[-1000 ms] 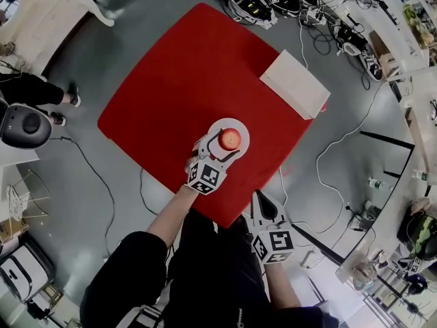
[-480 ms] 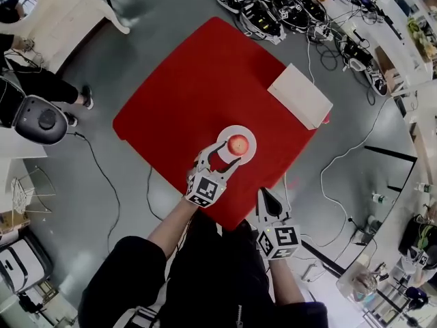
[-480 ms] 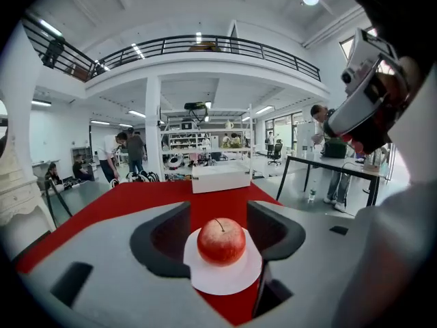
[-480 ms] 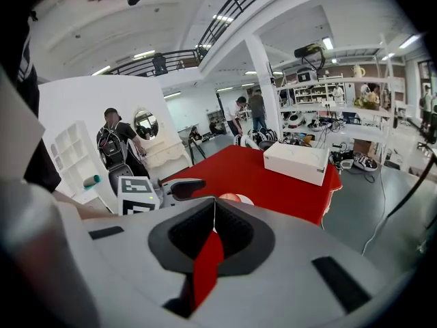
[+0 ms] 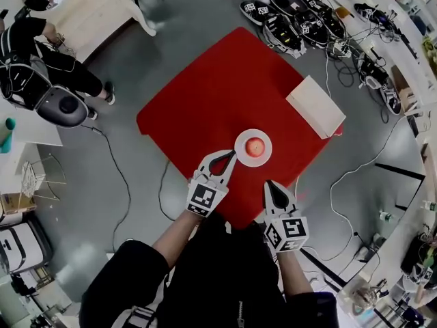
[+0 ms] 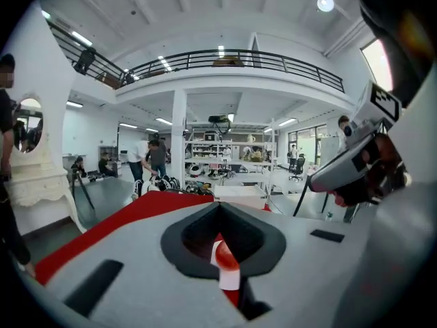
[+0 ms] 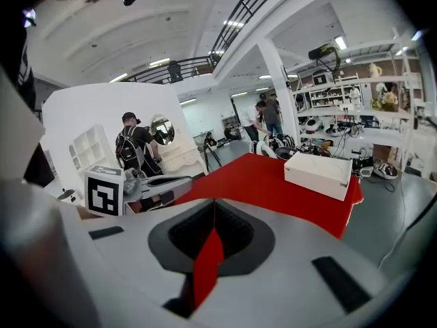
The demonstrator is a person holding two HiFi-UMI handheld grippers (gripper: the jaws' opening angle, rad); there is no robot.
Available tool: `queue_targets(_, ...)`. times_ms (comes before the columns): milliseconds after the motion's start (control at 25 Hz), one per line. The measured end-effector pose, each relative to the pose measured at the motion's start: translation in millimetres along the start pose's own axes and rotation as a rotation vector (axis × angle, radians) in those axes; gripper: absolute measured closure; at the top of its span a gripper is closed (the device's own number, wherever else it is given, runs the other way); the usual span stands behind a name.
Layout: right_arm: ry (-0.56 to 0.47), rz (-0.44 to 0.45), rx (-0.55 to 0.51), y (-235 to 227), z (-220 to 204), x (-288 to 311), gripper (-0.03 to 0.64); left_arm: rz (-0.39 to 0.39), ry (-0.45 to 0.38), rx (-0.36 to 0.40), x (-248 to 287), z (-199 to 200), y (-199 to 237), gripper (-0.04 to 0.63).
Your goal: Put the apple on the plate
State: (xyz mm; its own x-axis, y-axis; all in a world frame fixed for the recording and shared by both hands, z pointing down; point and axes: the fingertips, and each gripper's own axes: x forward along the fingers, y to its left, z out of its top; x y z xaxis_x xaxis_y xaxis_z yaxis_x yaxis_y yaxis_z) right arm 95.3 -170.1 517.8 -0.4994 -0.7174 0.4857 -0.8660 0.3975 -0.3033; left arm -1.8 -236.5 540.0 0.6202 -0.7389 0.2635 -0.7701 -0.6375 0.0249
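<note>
The red apple (image 5: 255, 146) sits on the small white plate (image 5: 243, 139) near the front of the red table (image 5: 218, 94). My left gripper (image 5: 230, 156) hangs just left of the plate and clear of it. Its jaws have just been closing and are now shut with nothing between them. In the left gripper view the apple (image 6: 222, 251) and the plate (image 6: 229, 279) show through the slit behind the closed left gripper (image 6: 218, 205). My right gripper (image 5: 271, 184) is shut and empty at the table's front edge, and its own view shows the right gripper (image 7: 214, 203) closed tip to tip.
A flat white box (image 5: 315, 106) lies at the table's right corner, also seen as the white box (image 7: 319, 173) beyond the right jaws. Shoes (image 5: 287, 12) and cables litter the floor behind the table. People stand at the left near a white cabinet (image 5: 89, 12).
The left gripper, open around the apple on the plate a second ago, has drawn back toward me, risen and shut empty. The apple stays on the plate. The right gripper rose a little.
</note>
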Motion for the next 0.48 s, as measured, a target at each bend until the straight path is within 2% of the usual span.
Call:
queue_targets(80,-0.023,0.014,-0.025,6,7,0,0.604,0.015,-0.009,-0.067,-12,11,1,0.589)
queue_targets(160,-0.046,0.026,-0.044,11,13,-3,0.604,0.023,-0.022,-0.091,-24,24,-5,0.589)
queue_targets(480,-0.142,0.059,-0.111,21,38,-22,0.606,-0.008,-0.073,-0.060,-43,76,-46,0.589)
